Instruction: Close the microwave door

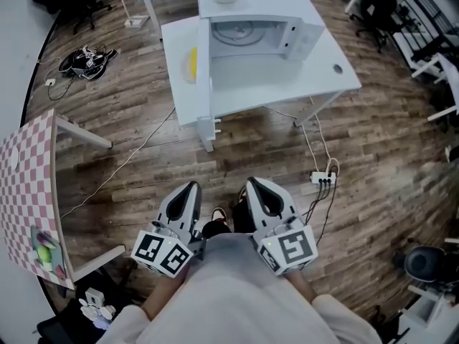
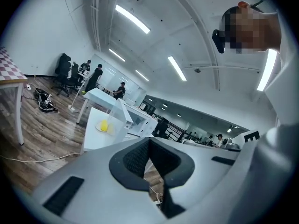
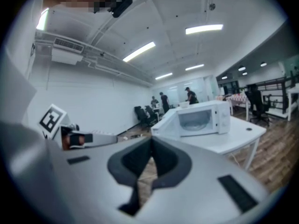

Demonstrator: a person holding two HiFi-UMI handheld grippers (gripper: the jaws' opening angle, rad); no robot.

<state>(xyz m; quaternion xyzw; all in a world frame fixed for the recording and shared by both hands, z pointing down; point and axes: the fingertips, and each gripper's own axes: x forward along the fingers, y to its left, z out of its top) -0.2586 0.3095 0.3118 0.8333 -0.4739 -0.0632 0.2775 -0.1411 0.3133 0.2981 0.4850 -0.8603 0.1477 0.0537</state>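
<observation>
The microwave sits lengthwise across the white worktop, its cavity facing the person and its door standing straight out. The left gripper and right gripper are closed, empty and well apart from it.

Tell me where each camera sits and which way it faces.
Head view: on the person's head, facing steeply down at floor, table and microwave with open door; shows left gripper, right gripper, torso.
Left gripper view: on the left gripper, facing along its shut jaws toward the microwave's door side; a sleeve shows at right.
Right gripper view: on the right gripper, facing along its shut jaws toward the microwave's open front; the left gripper shows at left.
All three share the microwave.
</observation>
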